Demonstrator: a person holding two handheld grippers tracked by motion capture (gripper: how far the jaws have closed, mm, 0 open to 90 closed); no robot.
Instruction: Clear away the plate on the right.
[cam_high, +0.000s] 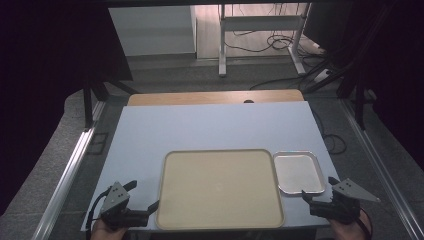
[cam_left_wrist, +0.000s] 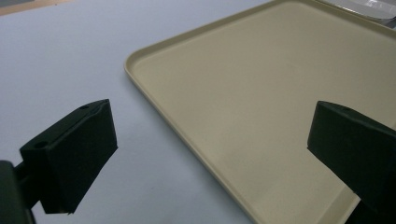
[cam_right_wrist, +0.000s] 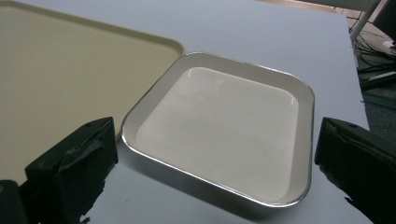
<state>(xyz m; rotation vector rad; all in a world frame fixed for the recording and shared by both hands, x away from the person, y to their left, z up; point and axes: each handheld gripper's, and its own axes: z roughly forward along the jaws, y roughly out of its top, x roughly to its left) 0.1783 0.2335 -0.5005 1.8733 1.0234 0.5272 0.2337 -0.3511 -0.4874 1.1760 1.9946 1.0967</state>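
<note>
A person's left hand-held gripper (cam_high: 141, 195) and right hand-held gripper (cam_high: 320, 189) hover at the near edge of a pale blue surface (cam_high: 210, 125), each with its jaws spread wide and nothing between them. The work looks to be at its opening step, the approach: the left one points at the near left corner of a large beige tray (cam_high: 220, 189), one jaw over the bare surface and the other over the tray's floor, while the right one is lined up on a small metal tray (cam_high: 299, 172) that lies just beside the beige tray's right rim, toward its far end. Neither tray is touched yet. A next move would likely call for lowering a jaw outside and a jaw inside a rim, then closing on that thin lip; the low walls leave little to bite on. The beige tray (cam_left_wrist: 261, 93) is matte, rectangular with rounded corners and a shallow raised rim, and lies empty. The metal tray (cam_right_wrist: 219, 126) is near square, with a bright polished rim, a dull pale floor that catches the light, and nothing in it.
</note>
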